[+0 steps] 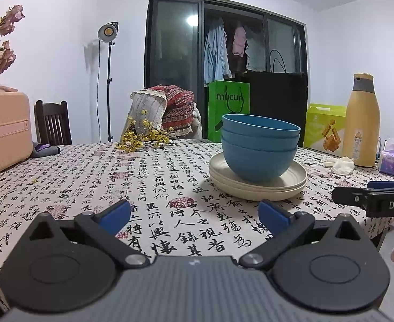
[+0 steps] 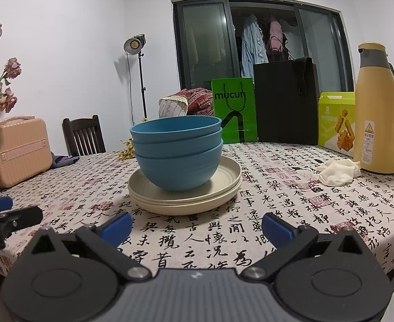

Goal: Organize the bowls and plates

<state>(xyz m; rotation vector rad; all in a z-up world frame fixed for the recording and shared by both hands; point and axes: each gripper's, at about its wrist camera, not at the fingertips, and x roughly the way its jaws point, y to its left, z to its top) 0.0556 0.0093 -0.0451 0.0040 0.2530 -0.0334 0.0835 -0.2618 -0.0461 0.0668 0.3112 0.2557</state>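
Stacked bowls [image 1: 260, 150] on plates [image 1: 258, 185] sit beyond both grippers' spread fingers [image 1: 115, 214].

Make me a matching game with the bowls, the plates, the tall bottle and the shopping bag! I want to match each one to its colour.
Things:
1. bowls
2. plates
3. tall bottle
4. shopping bag

Colours:
A. green
B. cream
C. blue
D. yellow

Pairs: 1-C, 2-B, 3-D, 4-A

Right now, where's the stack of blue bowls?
The blue bowls sit nested on the cream plates, mid-table ahead of both open claws, left of the yellow flask.
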